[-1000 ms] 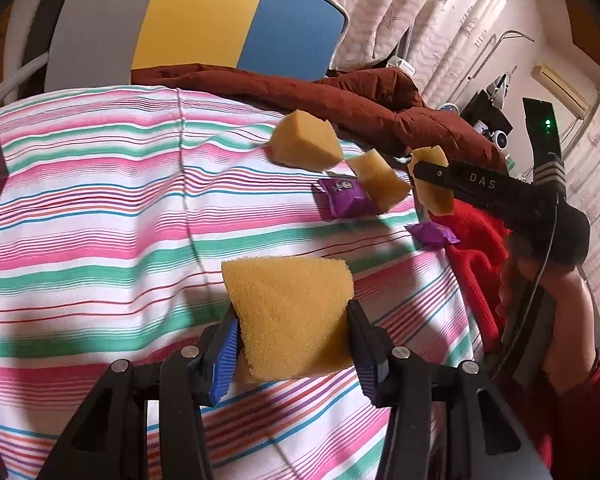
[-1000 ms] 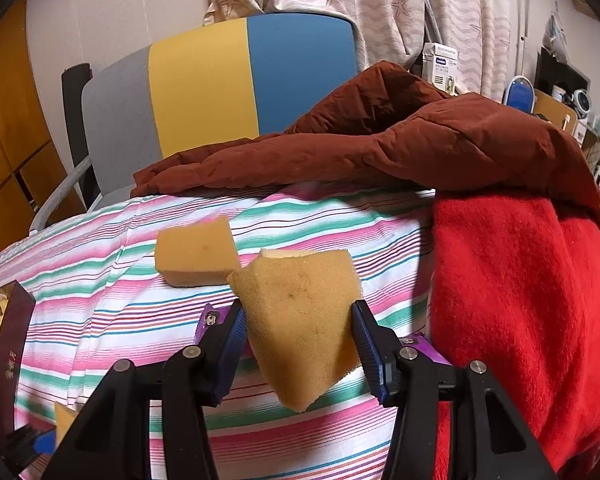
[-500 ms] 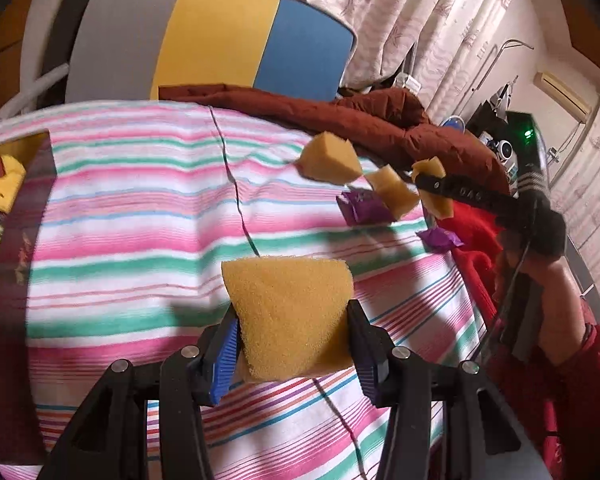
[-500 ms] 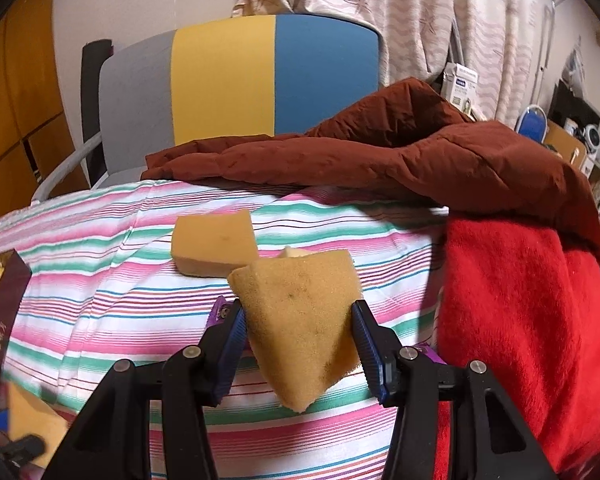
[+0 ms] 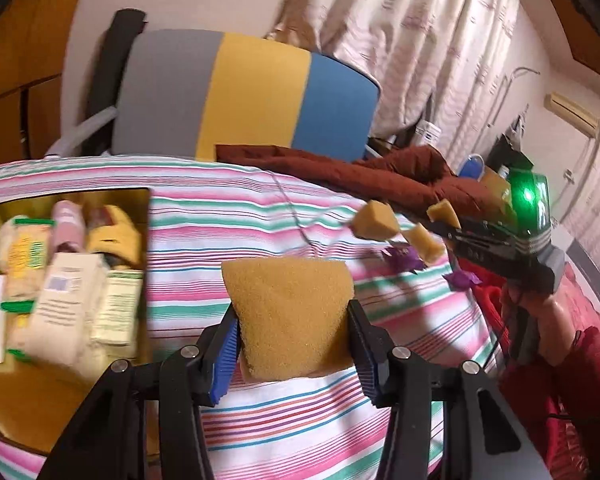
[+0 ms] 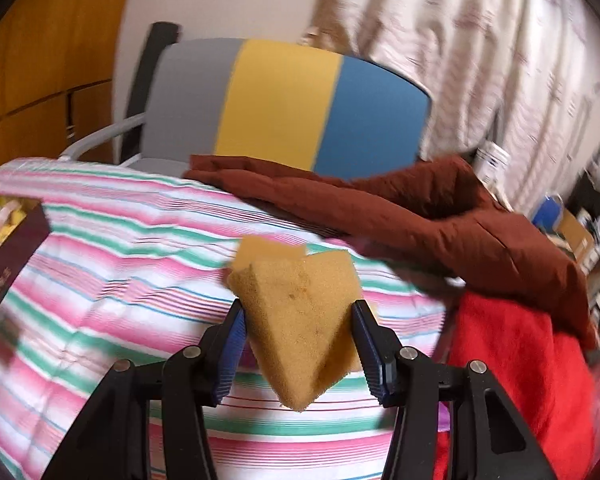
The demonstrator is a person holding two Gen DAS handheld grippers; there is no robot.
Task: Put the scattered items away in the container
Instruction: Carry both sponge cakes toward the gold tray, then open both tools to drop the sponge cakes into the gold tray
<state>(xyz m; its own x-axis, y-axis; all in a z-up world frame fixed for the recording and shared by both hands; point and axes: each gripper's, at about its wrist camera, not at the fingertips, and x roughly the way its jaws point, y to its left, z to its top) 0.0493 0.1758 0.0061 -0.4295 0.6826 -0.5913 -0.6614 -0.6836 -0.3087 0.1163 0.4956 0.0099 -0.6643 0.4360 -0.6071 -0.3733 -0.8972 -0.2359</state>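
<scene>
My left gripper is shut on a yellow sponge piece, held above the striped bedspread. The container, a gold-lined box with packets inside, lies just to its left; its dark outer wall shows in the right wrist view. My right gripper is shut on a wedge-shaped sponge; it also shows in the left wrist view at the right. Two more sponge pieces and two purple wrappers lie on the bedspread.
A brown jacket and a red blanket lie on the right side of the bed. A grey, yellow and blue chair back stands behind the bed, with curtains beyond it.
Both grippers have swung left with their sponges. The container has come into the left wrist view and its wall has grown larger at the left of the right wrist view.
</scene>
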